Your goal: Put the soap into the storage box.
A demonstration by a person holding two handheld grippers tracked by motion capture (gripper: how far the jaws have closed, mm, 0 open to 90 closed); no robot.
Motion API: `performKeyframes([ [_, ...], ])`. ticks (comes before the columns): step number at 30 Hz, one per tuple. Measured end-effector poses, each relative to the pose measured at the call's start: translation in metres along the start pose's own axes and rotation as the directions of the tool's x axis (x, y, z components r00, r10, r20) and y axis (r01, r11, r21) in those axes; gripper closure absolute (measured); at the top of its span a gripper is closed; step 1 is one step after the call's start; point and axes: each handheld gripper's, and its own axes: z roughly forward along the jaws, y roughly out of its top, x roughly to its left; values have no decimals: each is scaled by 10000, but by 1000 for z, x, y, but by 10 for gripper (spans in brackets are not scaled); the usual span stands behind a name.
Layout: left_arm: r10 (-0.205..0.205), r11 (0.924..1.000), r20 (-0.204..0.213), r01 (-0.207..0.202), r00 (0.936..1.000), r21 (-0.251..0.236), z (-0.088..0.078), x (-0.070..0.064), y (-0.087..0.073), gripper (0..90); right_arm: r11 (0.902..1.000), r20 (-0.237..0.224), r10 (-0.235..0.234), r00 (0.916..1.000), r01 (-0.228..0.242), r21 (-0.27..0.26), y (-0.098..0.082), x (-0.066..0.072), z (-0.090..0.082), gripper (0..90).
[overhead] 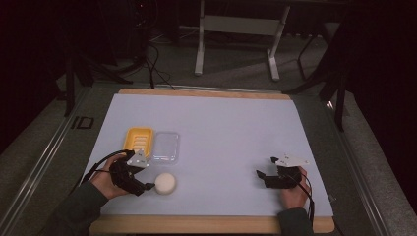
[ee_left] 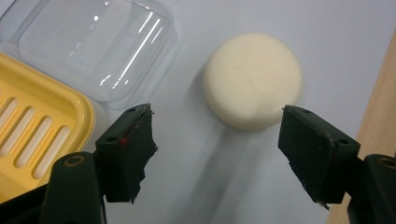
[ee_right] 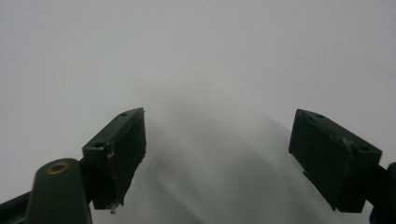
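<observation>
A round cream soap bar [overhead: 165,183] [ee_left: 252,79] lies on the white mat near the front left. My left gripper [overhead: 147,186] [ee_left: 217,114] is open just short of the bar; its jaws stand apart with nothing between them, and the right-hand jaw tip sits close to the bar's edge. A yellow slotted soap dish [overhead: 137,140] [ee_left: 32,126] and its clear plastic lid [overhead: 164,146] [ee_left: 93,46] lie side by side behind the bar. At the front right, my right gripper [overhead: 265,166] [ee_right: 219,116] is open over bare mat, holding nothing.
The white mat [overhead: 221,128] covers a wooden table whose front edge [overhead: 196,224] [ee_left: 378,102] runs close to the soap. Beyond the far edge stand the legs of another table [overhead: 199,49] on a dark floor with cables.
</observation>
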Motion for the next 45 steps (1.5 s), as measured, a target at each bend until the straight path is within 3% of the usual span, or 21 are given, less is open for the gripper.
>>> performKeyframes([
  [14,525,9963,419,-552,9977,653,-1,-4,14,257,10000,5,-14,10000,14,2,0,0,0,186],
  [24,884,9898,247,-906,9958,1099,3,-7,22,255,10000,-5,-24,10000,24,-3,0,0,0,186],
  [31,1185,9805,91,-1184,9929,1570,10,-11,30,174,10000,-32,-70,10000,70,7,0,1,0,186],
  [39,1398,9709,308,-1431,9897,1921,19,-14,38,117,10000,-48,-90,9999,90,6,0,1,0,186],
  [45,1318,9677,486,-1392,9901,2101,26,-17,40,60,9999,-78,-140,9999,140,33,0,1,0,186],
])
